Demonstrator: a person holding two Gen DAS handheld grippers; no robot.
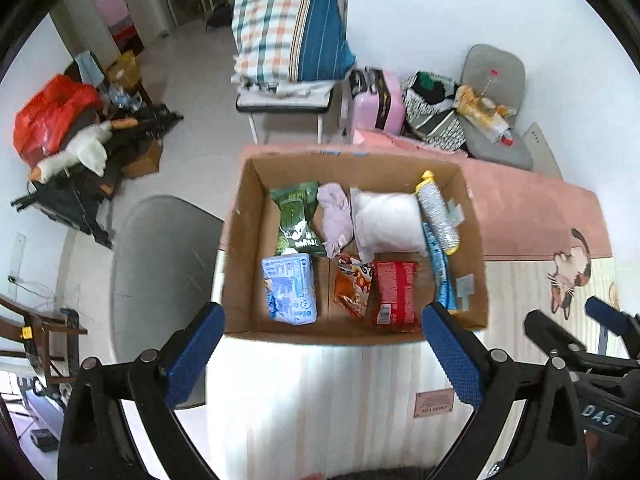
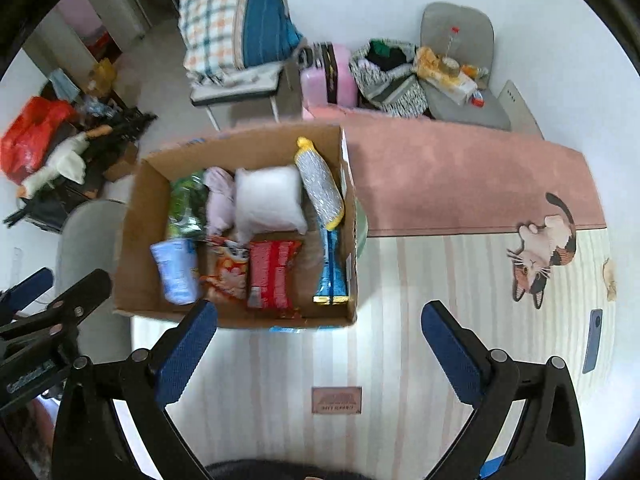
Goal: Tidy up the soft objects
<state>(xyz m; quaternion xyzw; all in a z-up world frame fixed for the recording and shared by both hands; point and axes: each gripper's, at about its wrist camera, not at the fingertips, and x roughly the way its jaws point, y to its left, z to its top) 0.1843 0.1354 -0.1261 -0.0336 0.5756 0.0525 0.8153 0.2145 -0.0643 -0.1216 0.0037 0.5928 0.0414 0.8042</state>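
Both tongs we see spread wide, nothing held. Left wrist view: left gripper (image 1: 320,344) hangs above the near wall of the cardboard box (image 1: 248,240), which sits on the striped table mat (image 1: 320,400). Inside, along the far wall: green packet (image 1: 298,218), lilac cloth (image 1: 335,218), white pillow (image 1: 390,220), grey-yellow roll (image 1: 438,212); near wall: pale blue pack (image 1: 290,288), orange snack bag (image 1: 354,288), red packet (image 1: 396,294), blue tube (image 1: 440,272) against the right wall. Right wrist view: right gripper (image 2: 320,354) hovers over bare mat, box at the mat's left edge, same items inside; cat print (image 2: 540,248) at the right edge, left tongs' fingers (image 2: 34,284) far left.
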